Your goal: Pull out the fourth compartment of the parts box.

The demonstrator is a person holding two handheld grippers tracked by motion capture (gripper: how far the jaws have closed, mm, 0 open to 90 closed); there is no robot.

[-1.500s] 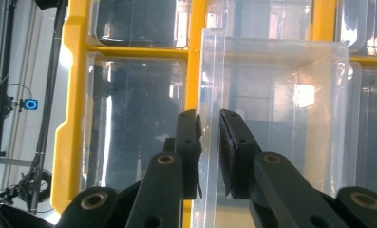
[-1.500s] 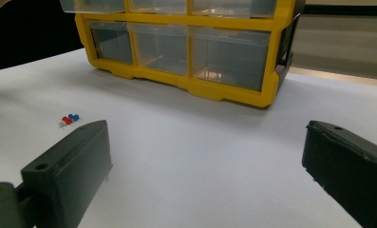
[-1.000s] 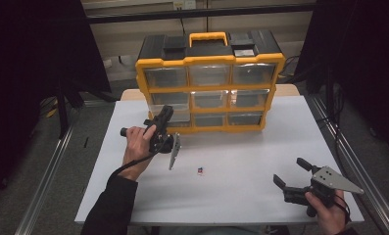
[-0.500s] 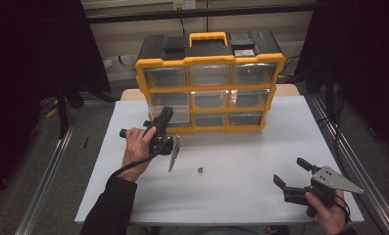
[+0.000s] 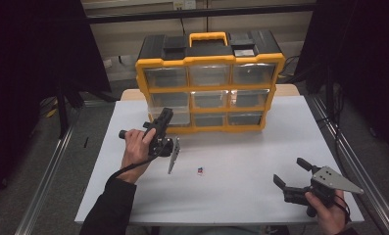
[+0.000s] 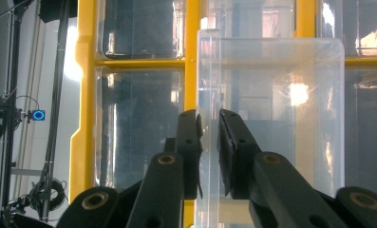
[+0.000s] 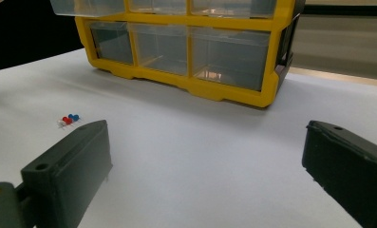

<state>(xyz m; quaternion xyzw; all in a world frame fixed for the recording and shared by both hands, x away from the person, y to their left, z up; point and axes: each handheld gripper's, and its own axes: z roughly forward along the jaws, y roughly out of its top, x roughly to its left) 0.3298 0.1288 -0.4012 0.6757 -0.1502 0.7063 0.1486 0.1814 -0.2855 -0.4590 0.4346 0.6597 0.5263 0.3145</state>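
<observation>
Your left gripper [image 5: 165, 128] is at the left column of the yellow drawer organizer [image 5: 209, 81], jaws pinched on the front wall of a clear plastic drawer [image 6: 271, 123] that sits pulled out from the frame. Your right gripper [image 5: 292, 176] is low over the white table [image 5: 241, 196] near its front right corner, jaws spread wide, nothing between them. Small pushpins [image 7: 68, 119], red, blue and white, lie on the table between the two grippers.

One yellow organiser cabinet [image 5: 209, 83] with nine clear drawers in three rows stands on one white tabletop [image 5: 241, 186]; three small pushpins [image 7: 68, 120]; two grippers.
</observation>
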